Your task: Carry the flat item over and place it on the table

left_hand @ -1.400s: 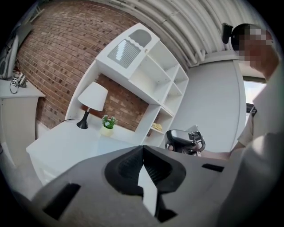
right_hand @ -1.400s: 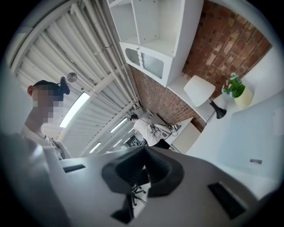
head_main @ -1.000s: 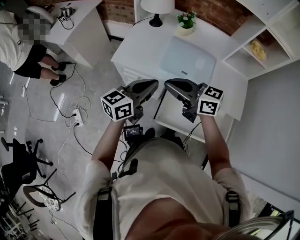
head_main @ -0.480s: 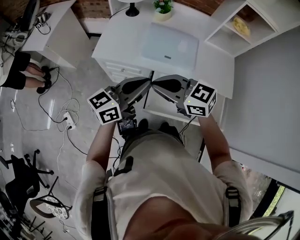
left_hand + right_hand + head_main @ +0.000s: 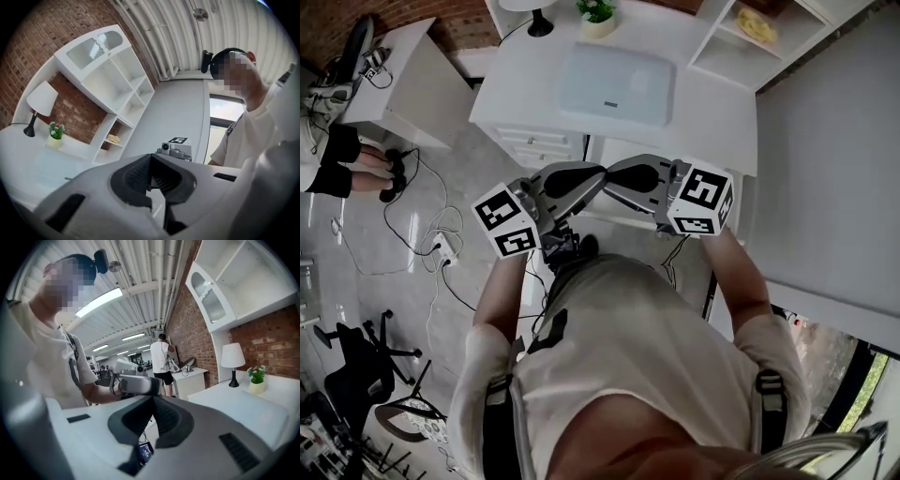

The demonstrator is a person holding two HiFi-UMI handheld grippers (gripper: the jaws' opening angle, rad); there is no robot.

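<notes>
The flat item [image 5: 614, 70] is a pale blue-grey rectangle lying on the white table [image 5: 712, 112] ahead of me. Both grippers are held level in front of my chest, short of the table's near edge, pointing at each other. My left gripper [image 5: 596, 174] is shut with nothing in it, and its ribbed pads [image 5: 157, 180] meet. My right gripper [image 5: 613, 175] is shut and empty too. Their tips nearly touch. The left gripper view shows the right gripper's [image 5: 176, 149] body beyond the jaws, and the right gripper view shows the left gripper's [image 5: 133, 384] body.
A lamp [image 5: 530, 14] and a potted plant [image 5: 598, 14] stand at the table's far edge. White shelves [image 5: 750, 28] rise at the right, drawers [image 5: 539, 145] sit under the table. A second desk [image 5: 398, 84], a seated person [image 5: 333, 150], floor cables [image 5: 445, 246] and an office chair [image 5: 361, 361] are at the left.
The table and flat item have slid up and left in the head view. The two grippers have closed the gap between them and now stand tip to tip.
</notes>
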